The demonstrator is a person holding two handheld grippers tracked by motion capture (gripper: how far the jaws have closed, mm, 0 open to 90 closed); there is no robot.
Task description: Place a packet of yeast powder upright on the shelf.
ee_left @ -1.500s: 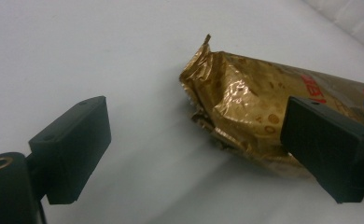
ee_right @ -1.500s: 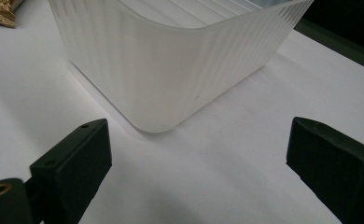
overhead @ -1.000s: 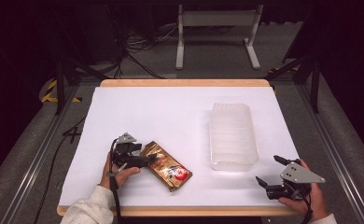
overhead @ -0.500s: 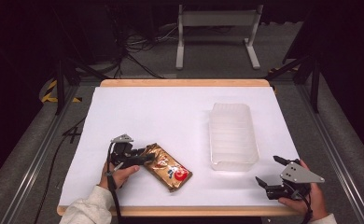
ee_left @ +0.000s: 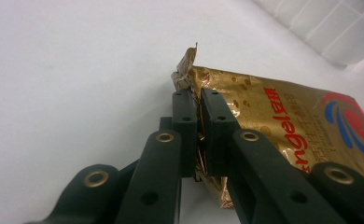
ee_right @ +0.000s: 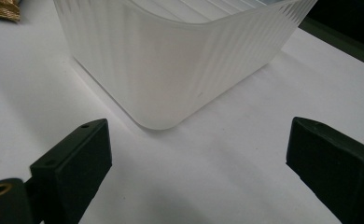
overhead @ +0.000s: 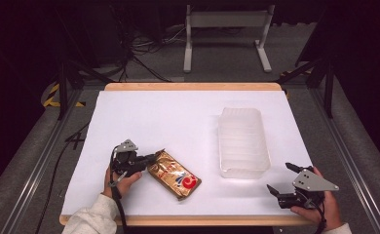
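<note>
The left gripper (ee_left: pixel 196 135) has its two black jaws pressed together on the crimped end seam of the gold foil snack packet (ee_left: pixel 283 121), pinching the foil at the packet's near corner. In the high view that left gripper (overhead: pixel 146 159) sits at about eight o'clock on the white table (overhead: pixel 178 122), with the packet (overhead: pixel 174 174) lying flat beside it toward six o'clock, seemingly not lifted yet, though the seam end may be slightly raised. The grasp looks made; carrying and placing are left, likely into the ribbed translucent plastic bin (overhead: pixel 243 141) at about four o'clock, well apart from the packet and apparently empty. The right gripper (overhead: pixel 280 178), at five o'clock, holds nothing, jaws spread wide, facing the bin's near corner (ee_right: pixel 171 70).
</note>
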